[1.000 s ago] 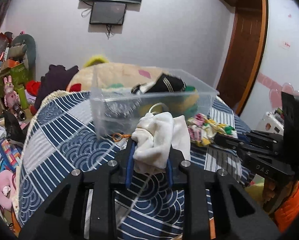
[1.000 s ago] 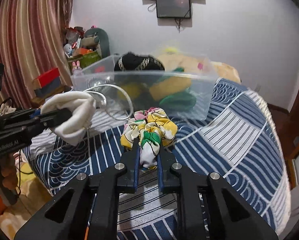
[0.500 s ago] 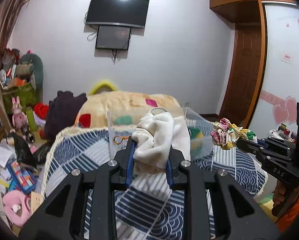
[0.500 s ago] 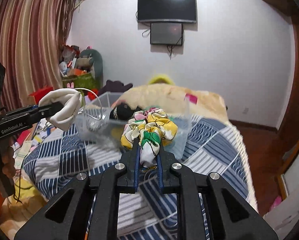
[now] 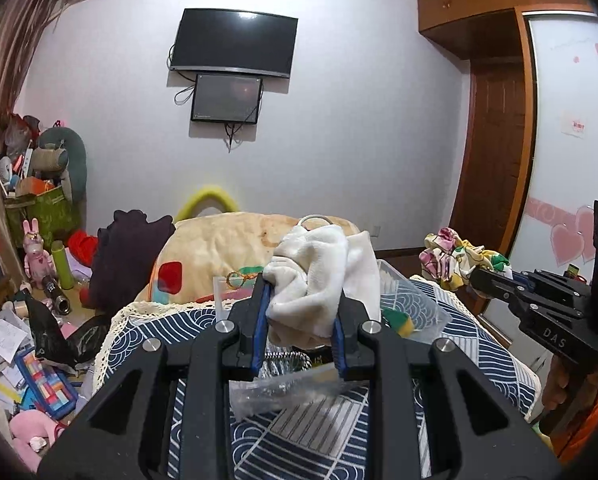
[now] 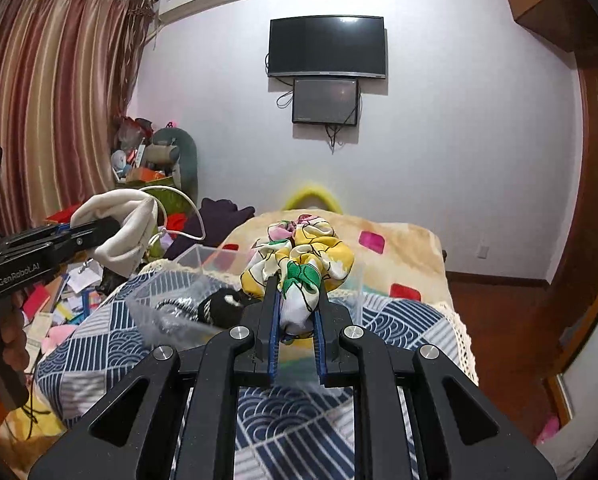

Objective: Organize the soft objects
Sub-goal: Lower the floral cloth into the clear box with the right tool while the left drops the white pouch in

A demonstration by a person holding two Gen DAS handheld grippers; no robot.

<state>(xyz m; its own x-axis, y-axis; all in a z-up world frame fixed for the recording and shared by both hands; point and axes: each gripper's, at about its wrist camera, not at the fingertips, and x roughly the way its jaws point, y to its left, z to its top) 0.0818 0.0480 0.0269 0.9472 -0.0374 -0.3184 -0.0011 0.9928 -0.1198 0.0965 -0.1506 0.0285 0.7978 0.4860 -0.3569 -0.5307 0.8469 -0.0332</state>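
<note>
My left gripper (image 5: 299,292) is shut on a white cloth (image 5: 319,276) with a white cord loop, held up above the clear plastic bin (image 5: 411,300). It also shows in the right wrist view (image 6: 111,228), at the left. My right gripper (image 6: 297,284) is shut on a floral yellow, pink and green scrunchie (image 6: 303,256), held above the bin (image 6: 171,300). That scrunchie also shows in the left wrist view (image 5: 455,256), at the right. The bin sits on the blue patterned bedspread (image 6: 99,344) and holds a black item (image 6: 219,308) and other soft things.
A beige blanket (image 6: 399,256) covers the far end of the bed. A dark purple cloth (image 5: 127,252) lies at its left. Cluttered toys and papers (image 5: 23,340) cover the floor on the left. A wooden door (image 5: 495,152) is at the right.
Both grippers have risen with their loads, from bed level in front of the bin to above it. The bin now lies low in both views.
</note>
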